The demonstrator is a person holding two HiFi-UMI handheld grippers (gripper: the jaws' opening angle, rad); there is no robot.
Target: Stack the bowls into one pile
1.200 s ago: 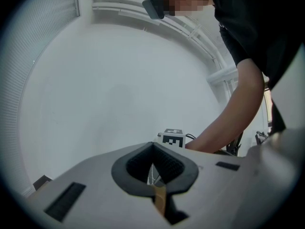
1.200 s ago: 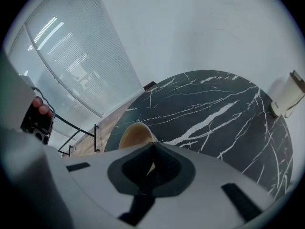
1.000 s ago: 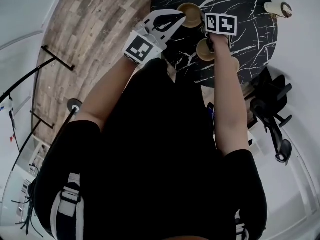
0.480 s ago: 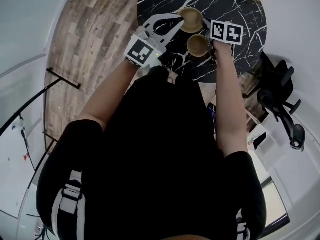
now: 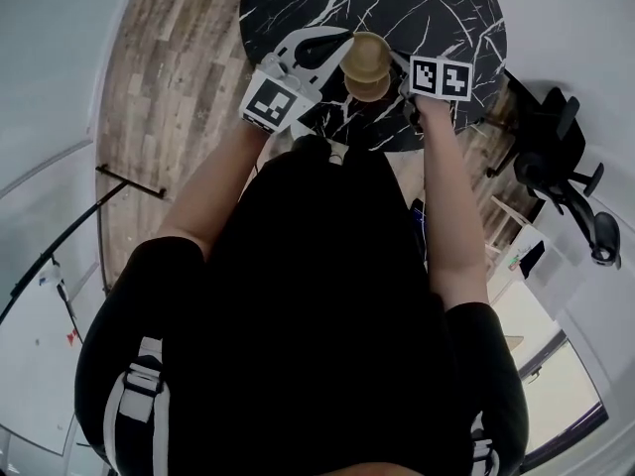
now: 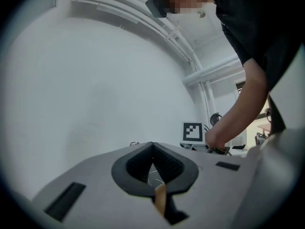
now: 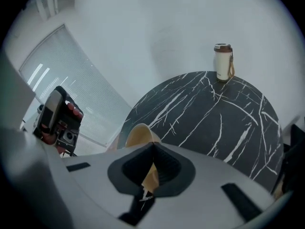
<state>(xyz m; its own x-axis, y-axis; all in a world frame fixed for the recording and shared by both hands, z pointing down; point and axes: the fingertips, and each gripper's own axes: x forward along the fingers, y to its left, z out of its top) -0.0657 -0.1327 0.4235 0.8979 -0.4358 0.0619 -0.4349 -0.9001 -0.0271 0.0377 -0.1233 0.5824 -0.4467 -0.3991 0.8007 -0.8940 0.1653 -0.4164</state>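
Two tan bowls are held above the black marble table (image 5: 446, 28). In the head view my left gripper (image 5: 347, 46) is shut on the rim of one bowl (image 5: 367, 52). My right gripper (image 5: 399, 64) is shut on the rim of the other bowl (image 5: 370, 90), which overlaps the first from the near side. Which bowl is higher I cannot tell. A thin tan rim shows between the shut jaws of the left gripper (image 6: 157, 187). The right gripper (image 7: 149, 175) pinches a bowl (image 7: 139, 135) whose body rises beyond its jaws.
A white tumbler with a brown lid (image 7: 222, 62) stands at the table's far edge. A black office chair (image 5: 561, 172) sits to the right of the table. Wood flooring (image 5: 169, 87) lies to the left. The right gripper's marker cube (image 6: 193, 132) shows in the left gripper view.
The right gripper has carried its bowl up and to the left until it overlaps the left gripper's bowl. The left gripper with its bowl has shifted a little nearer.
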